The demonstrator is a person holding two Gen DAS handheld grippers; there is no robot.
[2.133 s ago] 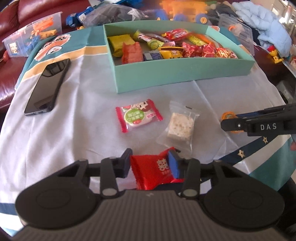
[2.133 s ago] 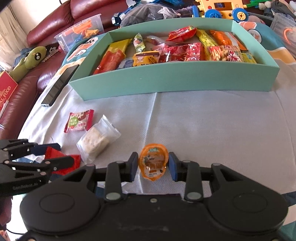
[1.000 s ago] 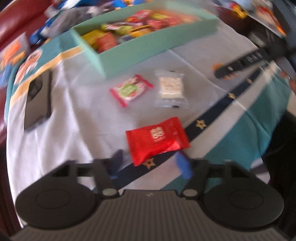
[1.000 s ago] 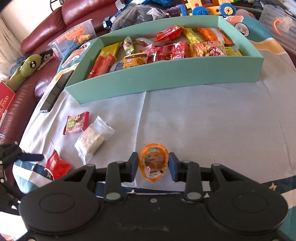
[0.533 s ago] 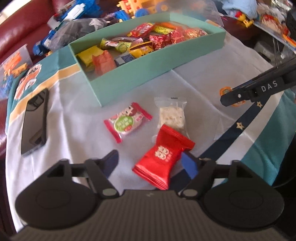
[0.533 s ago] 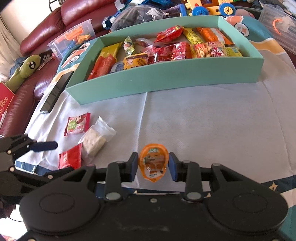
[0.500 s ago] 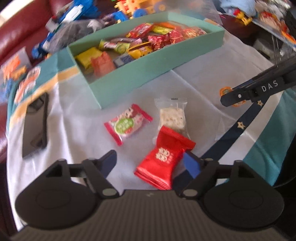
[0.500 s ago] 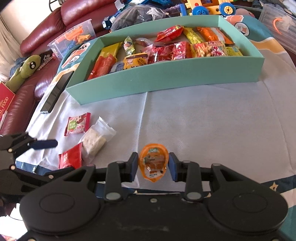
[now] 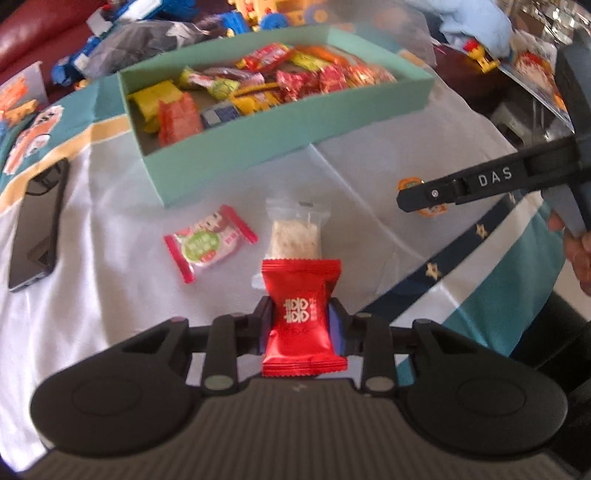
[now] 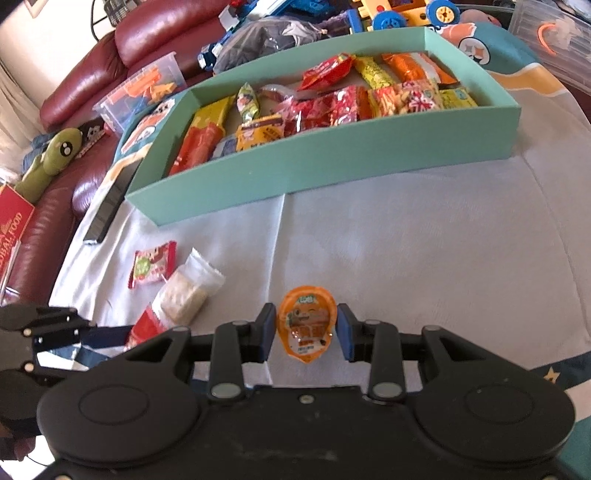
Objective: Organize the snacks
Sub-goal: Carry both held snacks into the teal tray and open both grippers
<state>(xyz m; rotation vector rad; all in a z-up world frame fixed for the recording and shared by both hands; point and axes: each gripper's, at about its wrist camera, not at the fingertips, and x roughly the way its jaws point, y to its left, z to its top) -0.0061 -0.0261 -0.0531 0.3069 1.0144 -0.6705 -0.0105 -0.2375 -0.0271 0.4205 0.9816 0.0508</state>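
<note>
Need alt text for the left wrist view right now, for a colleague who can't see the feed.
The left gripper is shut on a red snack packet above the tablecloth. Beyond lie two loose snacks and a teal box full of snacks.

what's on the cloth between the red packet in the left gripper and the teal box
In the left wrist view, the clear-wrapped white bar lies just beyond the red packet; past it, bare cloth up to the teal box.

Glossy red foil packet (image 9: 301, 317); matt teal cardboard box (image 9: 295, 122); smooth cloth tablecloth (image 10: 406, 236); glossy leather sofa (image 10: 147, 26).
</note>
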